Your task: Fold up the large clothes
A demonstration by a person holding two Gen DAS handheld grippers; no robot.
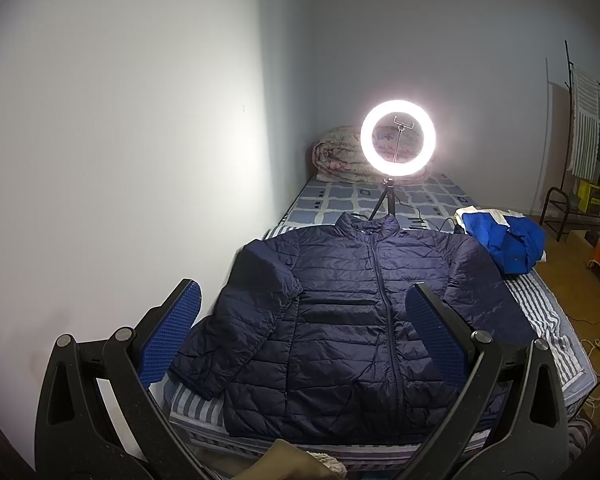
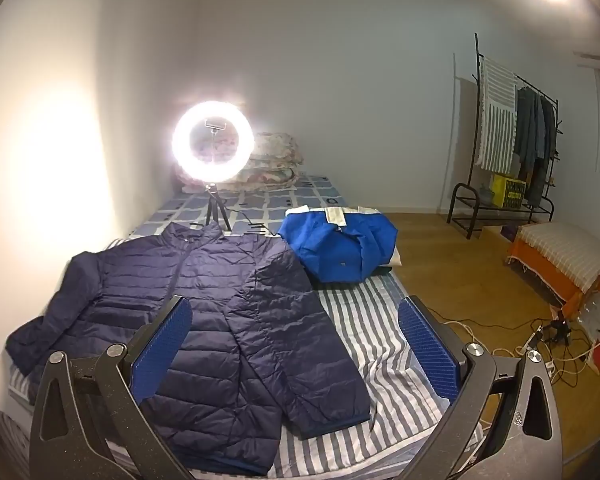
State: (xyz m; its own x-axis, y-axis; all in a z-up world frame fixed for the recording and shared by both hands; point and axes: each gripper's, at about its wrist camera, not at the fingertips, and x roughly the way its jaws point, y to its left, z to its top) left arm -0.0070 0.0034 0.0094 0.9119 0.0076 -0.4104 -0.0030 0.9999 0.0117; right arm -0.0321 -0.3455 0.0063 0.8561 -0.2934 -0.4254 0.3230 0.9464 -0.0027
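Observation:
A navy quilted puffer jacket (image 1: 340,320) lies flat, front up and zipped, on the striped sheet of the bed (image 1: 540,308), collar toward the far end, sleeves angled down along its sides. It also shows in the right wrist view (image 2: 204,312). My left gripper (image 1: 300,332) is open and empty, held above the jacket's lower half. My right gripper (image 2: 296,344) is open and empty, above the jacket's right sleeve (image 2: 296,332) and the striped sheet (image 2: 376,344).
A crumpled blue and white garment (image 2: 340,244) lies on the bed's right edge beyond the jacket. A lit ring light on a tripod (image 2: 214,146) stands behind the collar, with rolled bedding (image 2: 272,160) behind. A wall runs along the left. Clothes rack (image 2: 516,140), bench (image 2: 560,256) and floor cables (image 2: 548,340) stand right.

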